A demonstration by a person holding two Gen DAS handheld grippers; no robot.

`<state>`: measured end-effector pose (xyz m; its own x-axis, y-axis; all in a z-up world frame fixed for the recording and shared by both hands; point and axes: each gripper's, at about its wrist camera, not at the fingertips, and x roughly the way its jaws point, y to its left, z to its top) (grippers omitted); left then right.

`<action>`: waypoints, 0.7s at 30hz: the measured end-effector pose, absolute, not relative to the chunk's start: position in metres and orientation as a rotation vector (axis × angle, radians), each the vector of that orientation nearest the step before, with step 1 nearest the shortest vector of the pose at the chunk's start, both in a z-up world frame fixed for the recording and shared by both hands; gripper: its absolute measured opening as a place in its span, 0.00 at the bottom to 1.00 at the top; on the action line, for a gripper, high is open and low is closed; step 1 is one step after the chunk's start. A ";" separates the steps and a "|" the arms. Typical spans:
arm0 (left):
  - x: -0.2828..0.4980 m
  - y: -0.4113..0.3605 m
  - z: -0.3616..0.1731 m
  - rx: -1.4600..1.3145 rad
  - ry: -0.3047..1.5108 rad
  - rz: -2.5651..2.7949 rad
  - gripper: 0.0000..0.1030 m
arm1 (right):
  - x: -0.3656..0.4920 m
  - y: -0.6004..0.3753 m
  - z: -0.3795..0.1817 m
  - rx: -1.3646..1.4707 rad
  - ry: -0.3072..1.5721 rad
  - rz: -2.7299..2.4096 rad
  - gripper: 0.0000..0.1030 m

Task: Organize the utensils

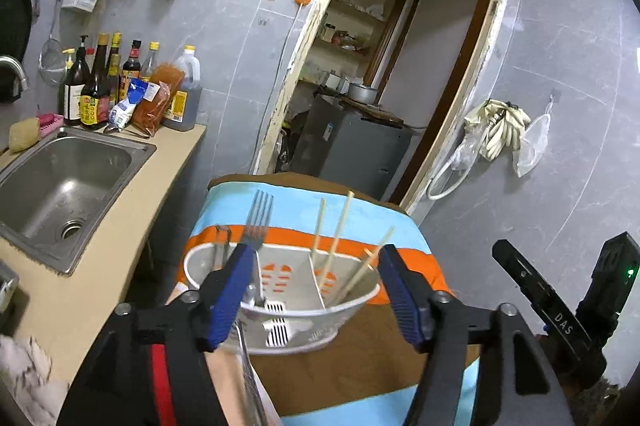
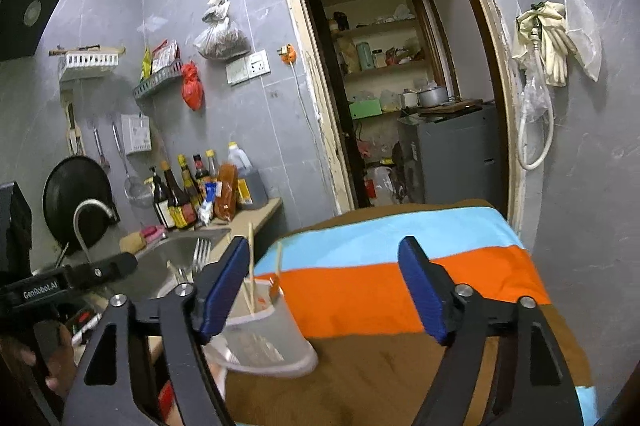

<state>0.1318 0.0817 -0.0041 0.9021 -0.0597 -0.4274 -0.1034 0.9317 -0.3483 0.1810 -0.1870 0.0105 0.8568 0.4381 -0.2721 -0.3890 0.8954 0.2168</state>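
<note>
A white plastic utensil holder point(image 1: 292, 330) stands on the striped cloth table point(image 1: 352, 366). A metal fork point(image 1: 256, 222) stands tines up in its left compartment, and several wooden chopsticks point(image 1: 336, 238) lean in the right one. My left gripper point(image 1: 317, 254) is open, its blue pads point(image 1: 224, 302) on either side of the holder without touching it. A blurred metal utensil point(image 1: 250, 374) lies just in front of the holder. In the right wrist view my right gripper point(image 2: 324, 246) is open over the cloth with nothing between its fingers. The holder point(image 2: 260, 342) sits by its left finger.
A steel sink point(image 1: 64, 178) is set in the beige counter point(image 1: 120, 266) on the left, with sauce bottles point(image 1: 100, 86) behind it. An open doorway point(image 2: 400, 86) lies straight ahead with a grey cabinet point(image 2: 456, 154) inside. Gloves and a hose point(image 2: 540, 66) hang on the right wall.
</note>
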 end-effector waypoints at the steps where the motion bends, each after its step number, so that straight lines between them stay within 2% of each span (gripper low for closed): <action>1: 0.126 0.073 -0.004 -0.355 0.452 0.035 0.70 | 0.175 -0.195 0.010 0.150 0.333 0.433 0.76; 6: 0.102 0.044 -0.005 -0.296 0.468 0.057 0.90 | 0.150 -0.228 0.010 0.113 0.373 0.405 0.87; 7: 0.095 0.035 -0.006 -0.280 0.473 0.066 0.91 | 0.148 -0.232 0.011 0.109 0.377 0.403 0.89; 9: 0.085 0.024 -0.007 -0.266 0.472 0.072 0.94 | 0.138 -0.243 0.011 0.092 0.395 0.397 0.99; 12: 0.072 0.009 -0.008 -0.255 0.473 0.087 0.97 | 0.120 -0.258 0.011 0.063 0.407 0.391 0.99; 21: 0.037 -0.027 -0.013 -0.216 0.456 0.118 0.97 | 0.076 -0.293 0.015 0.033 0.377 0.333 0.99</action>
